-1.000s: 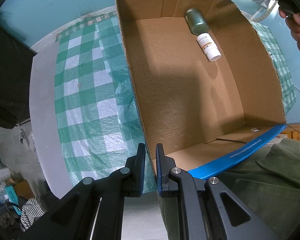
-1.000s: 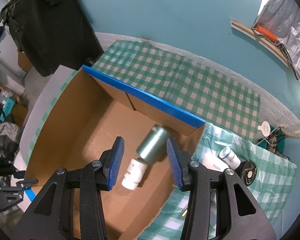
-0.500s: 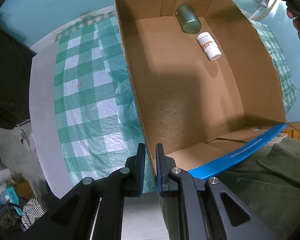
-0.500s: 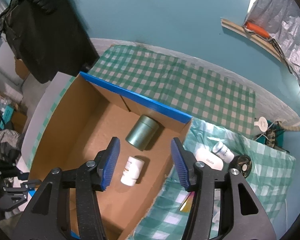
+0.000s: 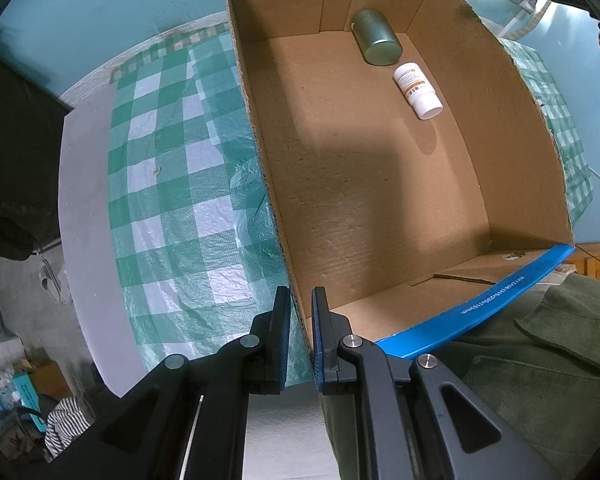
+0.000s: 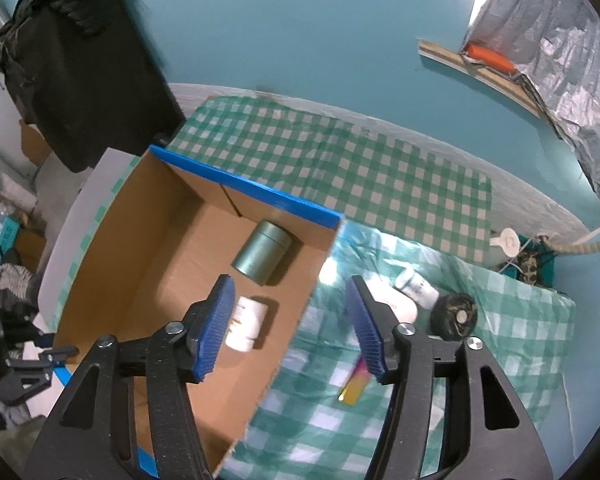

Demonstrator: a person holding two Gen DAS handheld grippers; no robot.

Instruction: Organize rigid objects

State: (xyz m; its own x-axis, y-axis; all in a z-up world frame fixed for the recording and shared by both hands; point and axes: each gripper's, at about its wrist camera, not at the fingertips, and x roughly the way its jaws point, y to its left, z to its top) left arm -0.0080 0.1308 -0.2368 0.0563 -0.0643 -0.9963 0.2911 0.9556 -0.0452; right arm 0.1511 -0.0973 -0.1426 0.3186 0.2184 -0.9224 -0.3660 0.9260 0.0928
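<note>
While the box (image 5: 380, 184) sits on the checked cloth (image 5: 168, 184), its near left wall is pinched between the blue pads of the left gripper (image 5: 301, 336), whose jaws are drawn nearly together with only the cardboard edge between them. Inside the box, at its far end, a green tin (image 5: 375, 43) lies on its side, and a white pill bottle (image 5: 417, 90) lies just beside it, cap toward the camera; the two are close, though whether they touch is unclear. From the right wrist view the same tin (image 6: 262, 257) and bottle (image 6: 245, 323) show on the box floor (image 6: 148, 280), left of the box's right wall. The right gripper (image 6: 290, 328) hangs above that wall with its jaws spread wide and nothing between them, its left pad over the box interior and its right pad over the cloth (image 6: 500, 360) outside. Past the right pad, on the cloth, lie two white bottles (image 6: 414, 286), a dark round object (image 6: 455, 313) and a small yellow-and-pink item (image 6: 355, 385).
</note>
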